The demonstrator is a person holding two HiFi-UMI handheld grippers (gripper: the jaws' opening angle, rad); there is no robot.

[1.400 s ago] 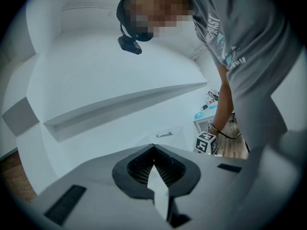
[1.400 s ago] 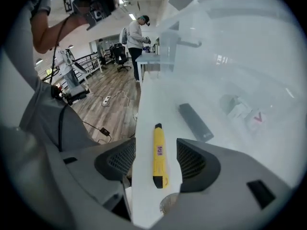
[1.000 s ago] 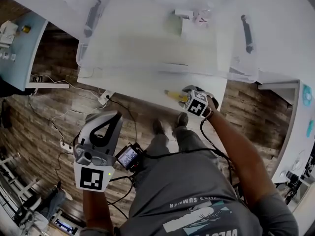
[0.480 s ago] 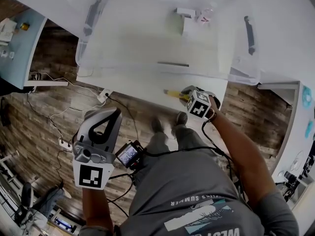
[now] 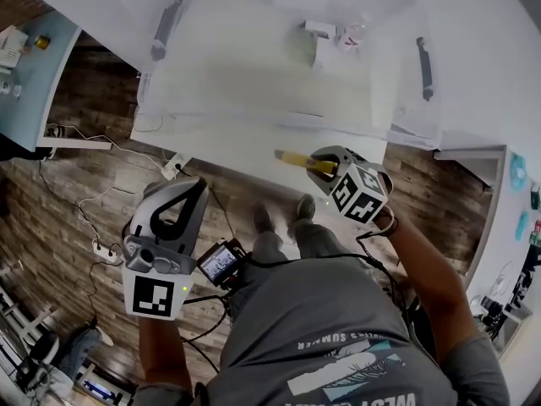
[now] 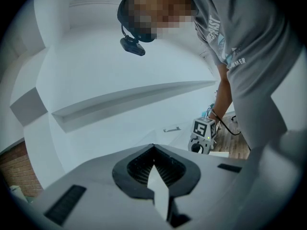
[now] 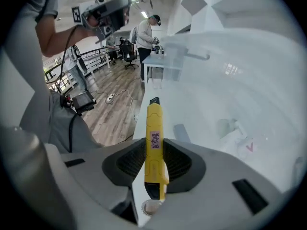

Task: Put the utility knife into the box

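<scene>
right tongs (image 7: 154,159) clamped on the yellow utility knife (image 7: 153,140), at the near edge of the white surface (image 5: 245,155), just near of the clear box (image 5: 254,121). left tongs (image 6: 154,164) together, empty, low at left.

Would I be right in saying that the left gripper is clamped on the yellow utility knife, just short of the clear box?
Not quite: it is the right gripper that is clamped on the yellow utility knife, as the right gripper view shows; the left gripper is shut on nothing. The knife is indeed just short of the clear box.
</scene>
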